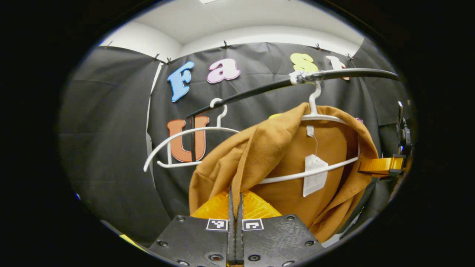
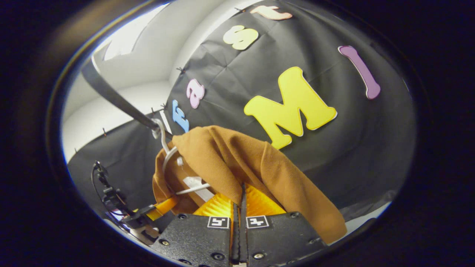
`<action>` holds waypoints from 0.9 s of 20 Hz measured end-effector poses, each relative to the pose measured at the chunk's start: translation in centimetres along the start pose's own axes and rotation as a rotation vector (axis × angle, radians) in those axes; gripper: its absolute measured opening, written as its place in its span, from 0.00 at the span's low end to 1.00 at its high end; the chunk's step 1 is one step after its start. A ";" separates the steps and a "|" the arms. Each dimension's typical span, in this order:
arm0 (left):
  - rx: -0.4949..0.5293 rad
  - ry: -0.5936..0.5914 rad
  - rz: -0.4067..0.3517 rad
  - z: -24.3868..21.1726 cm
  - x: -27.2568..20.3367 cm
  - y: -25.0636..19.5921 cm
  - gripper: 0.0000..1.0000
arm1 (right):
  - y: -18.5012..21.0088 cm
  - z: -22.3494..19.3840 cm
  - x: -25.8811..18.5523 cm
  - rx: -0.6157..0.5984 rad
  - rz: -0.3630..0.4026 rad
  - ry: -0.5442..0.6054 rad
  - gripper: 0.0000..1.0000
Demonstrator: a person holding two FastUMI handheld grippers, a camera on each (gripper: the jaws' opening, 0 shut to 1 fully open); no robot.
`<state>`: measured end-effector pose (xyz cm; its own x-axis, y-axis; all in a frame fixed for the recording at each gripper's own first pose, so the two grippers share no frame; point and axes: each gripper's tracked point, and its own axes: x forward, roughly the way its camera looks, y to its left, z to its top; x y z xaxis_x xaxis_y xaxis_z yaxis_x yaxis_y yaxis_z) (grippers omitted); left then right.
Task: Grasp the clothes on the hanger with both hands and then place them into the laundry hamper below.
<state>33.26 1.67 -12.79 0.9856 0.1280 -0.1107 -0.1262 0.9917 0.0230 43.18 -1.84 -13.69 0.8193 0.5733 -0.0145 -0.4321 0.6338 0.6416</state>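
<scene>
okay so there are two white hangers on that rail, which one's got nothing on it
The bare hanger farther along the rail, left in the left gripper view. The other hanger carries the brown garment with a tag.

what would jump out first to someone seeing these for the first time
A brown garment draped on a white hanger fills the middle of the left gripper view, a paper tag dangling inside it. Both the left claw and the right claw are shut on its fabric. An empty white hanger hangs left of it.

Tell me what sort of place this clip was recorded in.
Likely a staged recording booth, not a home: black cloth wall, a dark rail with white hangers, one hanger carrying a brown garment that both grippers have pinched.
</scene>
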 end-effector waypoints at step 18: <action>-0.040 -0.145 0.038 9.9 2.1 4.2 0.05 | 0.6 11.0 0.1 0.080 0.026 -0.340 0.03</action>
<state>35.91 5.98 -3.11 0.9856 0.1655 0.0346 -0.1650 0.9862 -0.0157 47.14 -7.07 -4.84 0.8927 0.3746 0.2506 -0.4350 0.5709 0.6963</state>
